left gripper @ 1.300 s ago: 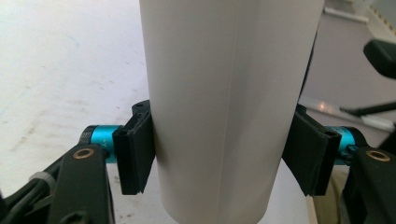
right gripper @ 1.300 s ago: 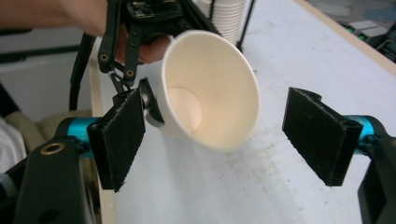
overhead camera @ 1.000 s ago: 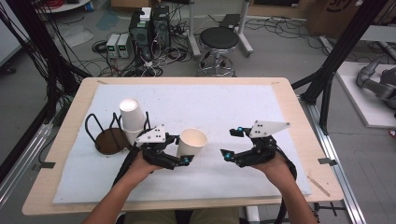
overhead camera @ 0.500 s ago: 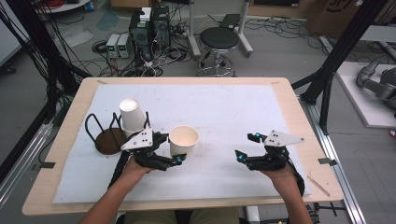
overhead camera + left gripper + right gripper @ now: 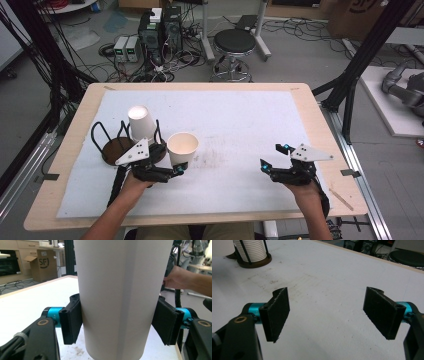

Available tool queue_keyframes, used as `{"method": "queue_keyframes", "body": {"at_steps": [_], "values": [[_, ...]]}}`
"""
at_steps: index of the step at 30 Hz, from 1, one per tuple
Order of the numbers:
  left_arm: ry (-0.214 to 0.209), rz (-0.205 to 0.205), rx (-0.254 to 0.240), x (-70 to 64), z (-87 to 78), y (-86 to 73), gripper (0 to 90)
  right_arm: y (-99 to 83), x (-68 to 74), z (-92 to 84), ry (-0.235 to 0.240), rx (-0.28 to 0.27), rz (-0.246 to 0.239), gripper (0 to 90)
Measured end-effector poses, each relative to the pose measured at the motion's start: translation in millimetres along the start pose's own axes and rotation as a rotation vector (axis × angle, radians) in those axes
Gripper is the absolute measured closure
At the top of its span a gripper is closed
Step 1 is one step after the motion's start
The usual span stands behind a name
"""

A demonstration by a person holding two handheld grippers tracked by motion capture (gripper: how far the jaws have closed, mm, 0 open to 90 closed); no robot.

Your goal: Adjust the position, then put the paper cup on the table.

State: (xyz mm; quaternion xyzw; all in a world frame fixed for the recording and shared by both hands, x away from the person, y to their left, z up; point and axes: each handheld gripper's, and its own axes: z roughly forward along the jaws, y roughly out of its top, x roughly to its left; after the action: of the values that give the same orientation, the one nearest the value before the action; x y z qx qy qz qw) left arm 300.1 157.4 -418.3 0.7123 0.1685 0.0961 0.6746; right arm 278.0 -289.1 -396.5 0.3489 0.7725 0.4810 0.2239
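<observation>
An upright white paper cup [image 5: 182, 146] stands held between the jaws of my left gripper [image 5: 176, 167], left of the table's middle. In the left gripper view the cup [image 5: 117, 290] fills the gap and both black pads [image 5: 71, 320] press on its sides. Just to its left, a stack of upside-down white cups [image 5: 141, 122] sits in a black wire holder [image 5: 111, 150]. My right gripper [image 5: 272, 162] is low over the mat at the right, open and empty; in the right gripper view its jaws [image 5: 329, 312] stand wide apart over bare mat.
A white mat [image 5: 240, 115] covers most of the wooden table [image 5: 310, 100]. The cup stack and holder [image 5: 249, 251] lie far off in the right gripper view. A stool [image 5: 235, 42], cables and equipment are on the floor beyond the table.
My left gripper has carried the cup leftward, closer to the holder. My right gripper has moved right and lower, toward the table's near right side.
</observation>
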Motion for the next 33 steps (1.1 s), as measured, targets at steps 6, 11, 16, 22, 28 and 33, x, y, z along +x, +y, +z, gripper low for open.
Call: {"method": "queue_keyframes", "body": {"at_steps": [6,11,16,22,28,33], "values": [[0.016,-0.005,-0.010,1.3,-3.5,-2.4,31.3,1.5,-2.0,-3.0,-0.025,-0.029,0.019,21.8],[0.026,0.006,-0.018,-1.7,-4.3,0.9,31.2,0.3,-2.2,-2.7,-0.020,-0.027,0.020,21.8],[0.034,0.012,-0.019,-1.3,-3.0,3.8,31.1,1.9,-1.5,-2.9,-0.015,-0.030,0.019,21.8],[0.047,0.011,-0.042,4.9,7.2,9.5,31.1,0.8,-1.1,-1.3,-0.010,-0.023,0.020,21.8],[0.057,-0.003,-0.051,15.1,25.2,18.0,31.1,0.2,-2.3,-0.7,-0.008,-0.023,0.016,21.8],[0.071,-0.018,-0.067,24.0,42.8,25.9,30.8,-1.5,-3.1,-3.0,-0.010,-0.022,0.021,21.8]]}}
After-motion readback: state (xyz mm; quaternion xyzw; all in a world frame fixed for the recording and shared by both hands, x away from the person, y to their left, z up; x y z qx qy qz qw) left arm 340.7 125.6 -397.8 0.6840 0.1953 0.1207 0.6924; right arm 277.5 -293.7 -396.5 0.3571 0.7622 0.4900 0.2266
